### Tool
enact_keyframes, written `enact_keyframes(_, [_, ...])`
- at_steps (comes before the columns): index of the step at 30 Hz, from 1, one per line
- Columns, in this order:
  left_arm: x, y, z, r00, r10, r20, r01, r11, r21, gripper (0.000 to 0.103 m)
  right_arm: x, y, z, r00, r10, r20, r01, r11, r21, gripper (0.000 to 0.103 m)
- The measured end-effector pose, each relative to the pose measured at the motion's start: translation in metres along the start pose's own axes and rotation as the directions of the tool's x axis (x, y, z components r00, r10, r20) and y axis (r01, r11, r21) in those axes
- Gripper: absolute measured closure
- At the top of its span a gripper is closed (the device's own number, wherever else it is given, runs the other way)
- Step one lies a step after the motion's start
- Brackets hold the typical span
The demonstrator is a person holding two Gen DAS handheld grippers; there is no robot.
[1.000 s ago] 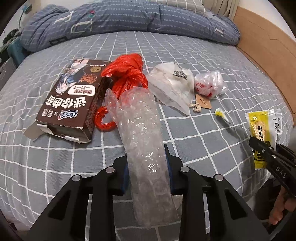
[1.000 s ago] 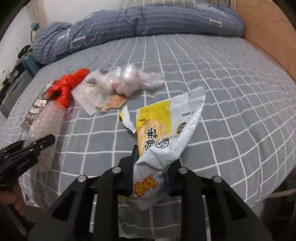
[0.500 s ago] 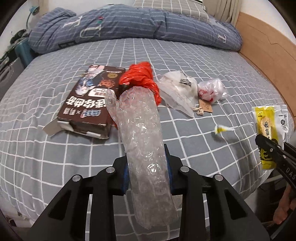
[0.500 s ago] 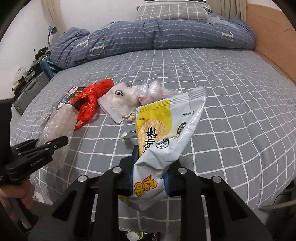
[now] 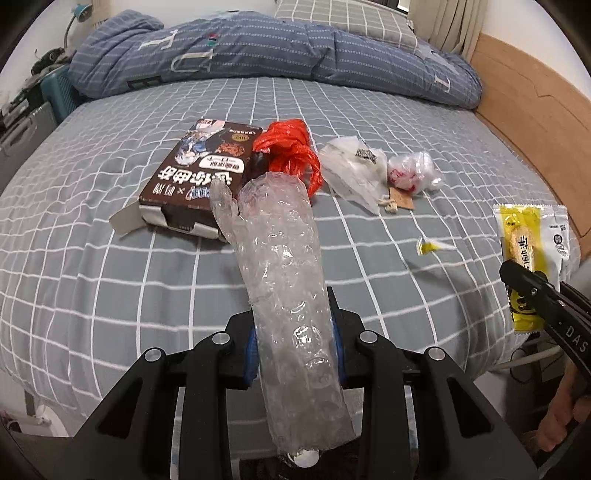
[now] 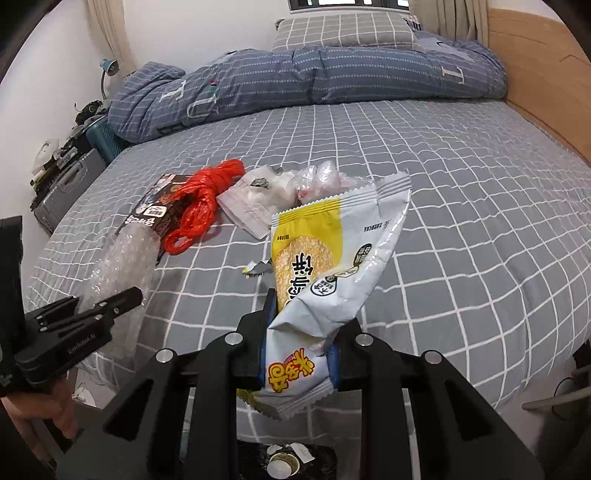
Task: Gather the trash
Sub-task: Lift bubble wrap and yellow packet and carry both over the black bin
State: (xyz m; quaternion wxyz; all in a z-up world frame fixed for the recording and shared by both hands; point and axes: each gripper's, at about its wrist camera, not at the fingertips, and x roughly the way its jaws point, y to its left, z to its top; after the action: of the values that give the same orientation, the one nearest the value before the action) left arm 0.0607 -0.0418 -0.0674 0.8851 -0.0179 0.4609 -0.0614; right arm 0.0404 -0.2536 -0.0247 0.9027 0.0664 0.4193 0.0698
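Observation:
My left gripper [image 5: 295, 343] is shut on a roll of clear bubble wrap [image 5: 284, 280], held above the near edge of the bed. My right gripper [image 6: 297, 347] is shut on a yellow and white snack wrapper [image 6: 328, 266], also held off the near edge. On the grey checked bed lie a brown carton [image 5: 201, 177], a red plastic bag [image 5: 291, 151], a clear plastic bag [image 5: 354, 170], a crumpled white bag with red print [image 5: 412, 171] and a small yellow scrap [image 5: 428, 245]. The right gripper and its wrapper show at the right of the left wrist view [image 5: 532, 258].
A folded blue duvet [image 6: 306, 81] and a checked pillow [image 6: 343, 31] lie at the far end. A wooden headboard [image 6: 539, 66] runs along the right side. A grey case [image 6: 62, 192] and clutter stand on the left. Trash shows below the right gripper [image 6: 284, 461].
Both grippers have pulled back and up from the bed with their trash still held. More of the bed's near edge and the floor below shows.

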Motion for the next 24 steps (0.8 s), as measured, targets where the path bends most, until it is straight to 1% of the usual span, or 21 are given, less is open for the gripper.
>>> enact_keyframes(7, [-0.014, -0.003, -0.018, 1.000, 0.013, 0.012, -0.013, 1.000, -0.004, 0.075, -0.014, 0.009, -0.012, 1.000, 0.021, 0.012, -0.021, 1.000, 0.009, 0.081])
enact_keyframes(11, [-0.021, -0.004, -0.031, 1.000, 0.017, 0.012, -0.017, 1.000, 0.000, 0.075, -0.021, 0.018, -0.021, 1.000, 0.026, 0.011, -0.026, 1.000, -0.004, 0.081])
enact_keyframes(13, [-0.024, -0.005, -0.038, 0.999, 0.034, 0.008, -0.034, 0.999, 0.008, 0.075, -0.024, 0.021, -0.025, 1.000, 0.029, 0.011, -0.029, 1.000, -0.012, 0.081])
enact_keyframes(24, [-0.040, -0.001, -0.083, 0.999, 0.044, -0.024, -0.044, 0.999, -0.011, 0.076, -0.037, 0.036, -0.063, 0.999, 0.034, -0.022, -0.035, 0.999, -0.019, 0.081])
